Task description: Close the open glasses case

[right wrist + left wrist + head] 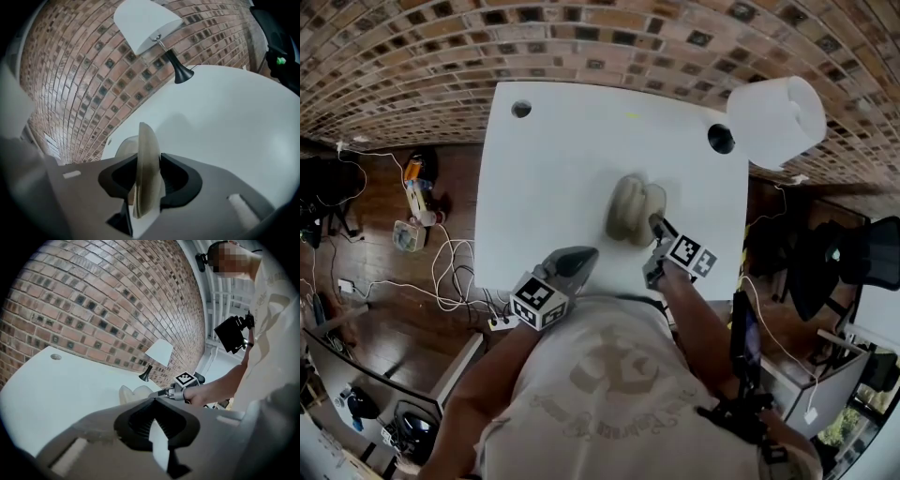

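Glasses case sits open on the white tabletop, toward 4 o'clock from its middle, with the lid standing edge-up. Right gripper comes in from the case's 5 o'clock, its fingers clamped on that lid. The closing step looks just begun, and the next move is likely swinging the lid over onto the base. Left gripper waits at 7 o'clock by the near edge, fingers closed on nothing.
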`<state>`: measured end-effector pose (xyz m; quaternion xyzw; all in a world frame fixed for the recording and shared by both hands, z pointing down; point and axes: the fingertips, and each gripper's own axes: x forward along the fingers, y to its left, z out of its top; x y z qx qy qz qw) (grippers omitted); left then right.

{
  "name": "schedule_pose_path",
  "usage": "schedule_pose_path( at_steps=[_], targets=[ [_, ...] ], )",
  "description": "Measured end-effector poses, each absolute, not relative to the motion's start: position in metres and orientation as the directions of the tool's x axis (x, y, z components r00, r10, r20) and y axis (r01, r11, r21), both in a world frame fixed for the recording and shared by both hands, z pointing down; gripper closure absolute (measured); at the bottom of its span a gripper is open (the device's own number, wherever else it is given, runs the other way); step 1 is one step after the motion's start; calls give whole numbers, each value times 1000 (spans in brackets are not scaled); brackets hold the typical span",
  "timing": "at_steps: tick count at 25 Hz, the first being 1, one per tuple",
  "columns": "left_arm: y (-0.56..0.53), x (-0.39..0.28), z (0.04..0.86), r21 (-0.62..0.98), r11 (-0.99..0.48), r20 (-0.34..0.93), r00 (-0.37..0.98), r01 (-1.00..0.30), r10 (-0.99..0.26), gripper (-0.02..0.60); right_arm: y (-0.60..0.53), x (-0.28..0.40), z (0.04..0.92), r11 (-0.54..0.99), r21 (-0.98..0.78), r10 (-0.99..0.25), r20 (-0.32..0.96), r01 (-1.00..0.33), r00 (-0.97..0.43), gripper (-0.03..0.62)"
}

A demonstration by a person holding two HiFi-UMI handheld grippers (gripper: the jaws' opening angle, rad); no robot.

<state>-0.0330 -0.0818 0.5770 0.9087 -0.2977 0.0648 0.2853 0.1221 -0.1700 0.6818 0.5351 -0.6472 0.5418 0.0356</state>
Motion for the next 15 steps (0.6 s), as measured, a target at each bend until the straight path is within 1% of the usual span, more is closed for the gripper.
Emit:
schedule_pose_path(
  at_steps=[4, 10, 15],
  targets=[
    [-82, -28, 575, 476, -671, 279, 822, -568, -497, 575, -173, 140, 671, -119, -619, -644, 643, -776, -415, 457],
    [-79, -25, 575, 479, -676, 274, 827, -560, -492, 575, -178, 161, 658, -9, -425, -617, 715, -905, -329, 456],
    [-79, -25, 573, 475, -678, 267, 826, -561, -496, 575, -178, 154, 660, 47, -353, -605, 735, -935, -307, 452]
  ],
)
